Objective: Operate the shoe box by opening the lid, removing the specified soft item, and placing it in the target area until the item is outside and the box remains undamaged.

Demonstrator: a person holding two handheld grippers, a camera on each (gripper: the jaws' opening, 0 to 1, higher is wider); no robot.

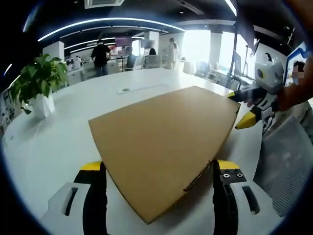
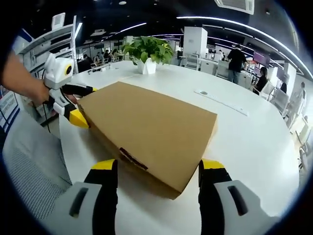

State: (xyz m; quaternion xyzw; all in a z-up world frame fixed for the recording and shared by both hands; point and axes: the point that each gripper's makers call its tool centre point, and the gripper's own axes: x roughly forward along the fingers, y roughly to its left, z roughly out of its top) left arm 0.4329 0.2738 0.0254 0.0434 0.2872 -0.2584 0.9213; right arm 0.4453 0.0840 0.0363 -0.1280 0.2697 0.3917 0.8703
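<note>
A brown cardboard shoe box [image 1: 161,142] lies lid-down-shut on the white table [image 1: 54,142]. My left gripper [image 1: 160,166] is open, its yellow-tipped jaws straddling the box's near corner. At the far right end of the box, my right gripper [image 1: 239,107] is held by a hand, its jaws either side of that corner. In the right gripper view the box [image 2: 151,127] reaches between the open jaws of my right gripper [image 2: 159,166]. The left gripper [image 2: 80,105] stands at the box's far left end. The soft item is hidden inside.
A potted plant [image 1: 39,83] [image 2: 149,49] stands on the table beyond the box. A flat white strip [image 1: 142,88] [image 2: 222,100] lies further out. A grey mesh chair [image 1: 288,161] [image 2: 29,166] sits at the table's edge. People stand at desks in the background.
</note>
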